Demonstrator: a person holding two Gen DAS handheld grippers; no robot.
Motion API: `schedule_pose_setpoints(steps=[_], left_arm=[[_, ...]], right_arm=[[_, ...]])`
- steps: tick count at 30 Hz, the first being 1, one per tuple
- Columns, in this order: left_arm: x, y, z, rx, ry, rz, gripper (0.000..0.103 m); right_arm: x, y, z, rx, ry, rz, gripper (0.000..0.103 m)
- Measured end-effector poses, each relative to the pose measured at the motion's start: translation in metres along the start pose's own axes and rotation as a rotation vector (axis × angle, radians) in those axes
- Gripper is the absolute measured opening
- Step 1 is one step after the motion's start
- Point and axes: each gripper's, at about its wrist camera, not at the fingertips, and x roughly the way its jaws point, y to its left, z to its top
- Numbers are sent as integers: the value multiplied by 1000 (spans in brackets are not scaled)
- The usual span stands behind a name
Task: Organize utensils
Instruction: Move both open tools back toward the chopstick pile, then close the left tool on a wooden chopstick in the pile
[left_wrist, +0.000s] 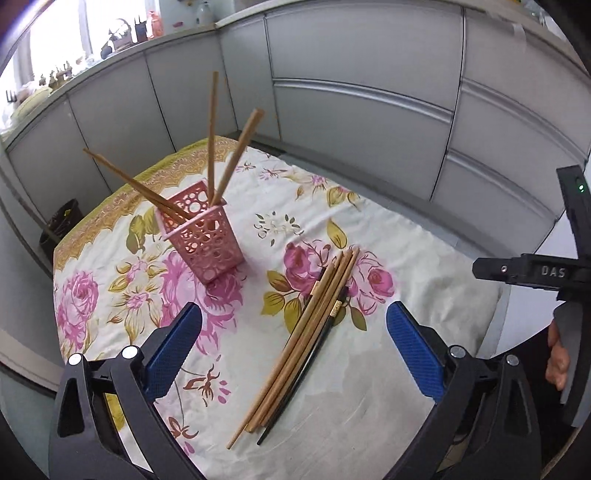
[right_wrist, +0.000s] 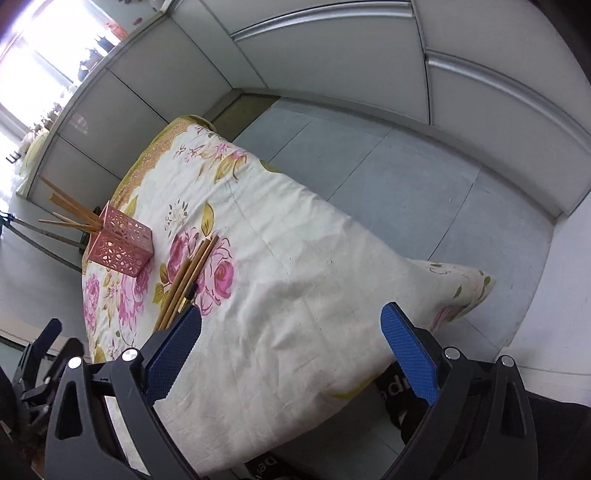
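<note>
Loose chopsticks (left_wrist: 310, 332) lie in a tight bundle on the flowered tablecloth (left_wrist: 388, 229), all pointing the same way — several wooden ones and at least one dark one with a gold band. We read the bundle as the pile waiting to be sorted: it sits just beside the pink holder (left_wrist: 205, 238), within easy reach of it.

The pink holder stands upright on the cloth, its walls pierced with round holes. A few wooden chopsticks (left_wrist: 212, 136) stand in it already, leaning outward against the rim in different directions because the cup is much wider than they are. So the job looks partly done, with most pieces left on the cloth.

Our left tongs (left_wrist: 293, 347) hang above the near half of the bundle, blue pads spread wide and nothing between them — released, and lined up so the sticks run through the gap. We judge a pick is being prepared.

Our right tongs (right_wrist: 290, 349) hover over bare cloth toward the table's other side, also spread wide and empty, well apart from the bundle (right_wrist: 186, 282) and holder (right_wrist: 123, 245). They seem parked out of the way.

Grey partition panels (left_wrist: 362, 48) close in the table; a dark bin (left_wrist: 61, 225) stands on the floor beyond.
</note>
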Motion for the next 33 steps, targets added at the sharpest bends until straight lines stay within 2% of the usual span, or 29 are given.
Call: schedule_pose_setpoints(steps=[3,5,7,8,10,12,14,20,24,25,26,28,30,33], left_arm=[[24,-10,10,45,65,-26,79],[43,-22,14,101,131,-52,51],[59,-33,15,157,190,-82,43],[65,-38,14,186,211,-99,35],[74,-45,11,240,247,-140,27],[81,-46,11,254,267,-167,27],[90,-43,13,241,278,-143,26],[114,-33,17,170,349,-223,26],[129,-35,21,203,382,-185,26],[133,-36,21,201,404,-189,29],[135,-37,20,200,420,-202,36],[131,-46,15,210,450,-281,35],[118,-59,10,258,442,-343,35],[104,-64,12,252,414,-345,33]], right_arm=[[1,-1,2,14,18,17,95],[1,-2,2,20,38,33,95],[2,-3,4,23,51,45,95],[1,-4,4,22,55,48,95],[0,-5,5,27,61,53,95],[1,-8,6,31,72,60,95],[2,-10,7,40,89,65,95],[5,-9,8,41,118,77,95],[6,-11,9,45,123,74,95],[6,-12,9,49,127,74,95],[7,-12,10,52,128,73,95],[5,-15,10,56,118,63,95],[3,-16,12,62,101,54,95],[0,-20,14,79,81,36,95]])
